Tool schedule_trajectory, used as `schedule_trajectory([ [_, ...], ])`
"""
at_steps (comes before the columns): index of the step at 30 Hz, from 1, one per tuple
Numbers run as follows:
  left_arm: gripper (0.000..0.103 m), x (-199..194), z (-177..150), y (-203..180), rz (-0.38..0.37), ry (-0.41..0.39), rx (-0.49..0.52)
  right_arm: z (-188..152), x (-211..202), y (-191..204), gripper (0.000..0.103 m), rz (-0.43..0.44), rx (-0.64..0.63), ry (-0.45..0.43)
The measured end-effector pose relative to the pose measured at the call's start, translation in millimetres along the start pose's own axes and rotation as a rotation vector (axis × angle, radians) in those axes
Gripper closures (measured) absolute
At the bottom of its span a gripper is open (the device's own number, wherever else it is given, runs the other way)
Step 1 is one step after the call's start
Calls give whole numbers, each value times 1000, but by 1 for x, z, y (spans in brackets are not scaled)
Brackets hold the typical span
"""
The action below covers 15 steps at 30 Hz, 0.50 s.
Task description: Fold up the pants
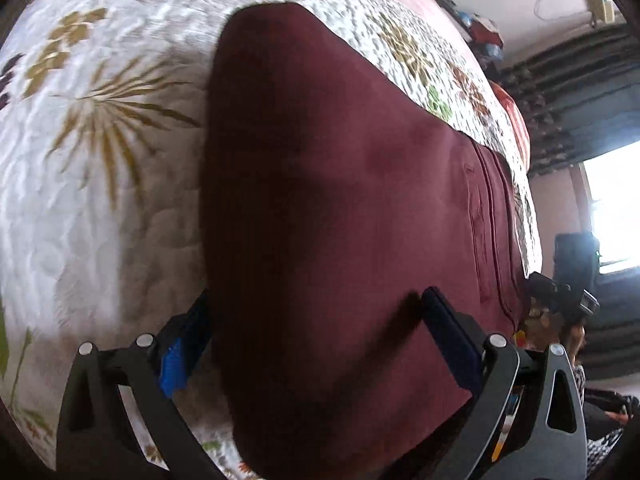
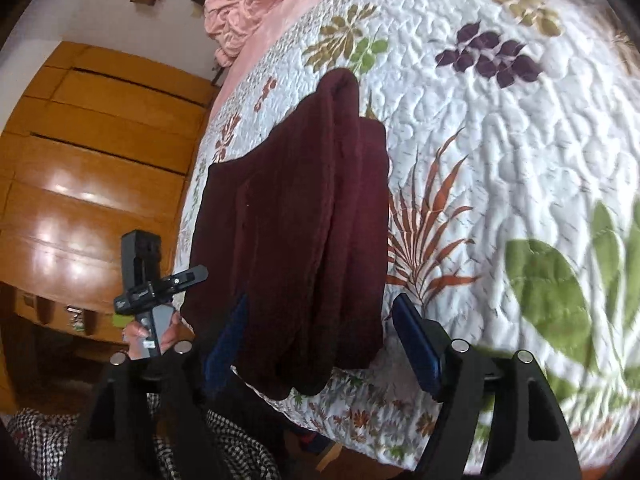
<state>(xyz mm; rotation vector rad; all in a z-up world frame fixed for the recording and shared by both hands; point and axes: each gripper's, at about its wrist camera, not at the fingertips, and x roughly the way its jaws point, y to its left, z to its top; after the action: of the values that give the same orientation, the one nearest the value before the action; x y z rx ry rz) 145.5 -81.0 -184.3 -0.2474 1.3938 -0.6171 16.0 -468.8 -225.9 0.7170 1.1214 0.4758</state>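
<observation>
Both grippers, left gripper [image 1: 316,344] and right gripper [image 2: 320,344], stand open astride the maroon pants [image 2: 296,220], which lie on the quilt [image 2: 500,168], long axis toward 12 o'clock.

A white quilt [image 2: 500,152] with printed leaves and flowers covers the bed. Crumpled pink bedding [image 2: 248,4] lies at its far end. A glossy wooden cabinet [image 2: 88,168] stands beside it, dark curtains [image 1: 580,92] near a bright window [image 1: 612,208].
</observation>
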Motion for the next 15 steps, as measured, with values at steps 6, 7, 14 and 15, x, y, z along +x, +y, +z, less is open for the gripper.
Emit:
schedule_trajectory([
  [6,5,15,14,-6,-24,76,26,13,22,-11,26,71,-7,64],
  [7,5,17,16,-5,-38,91,28,14,25,-10,26,82,-12,73],
  [14,3,27,19,-3,-75,131,80,18,47,-4,3,93,-7,137],
  [15,3,28,19,-1,-81,132,76,20,49,-2,3,79,-5,140],
])
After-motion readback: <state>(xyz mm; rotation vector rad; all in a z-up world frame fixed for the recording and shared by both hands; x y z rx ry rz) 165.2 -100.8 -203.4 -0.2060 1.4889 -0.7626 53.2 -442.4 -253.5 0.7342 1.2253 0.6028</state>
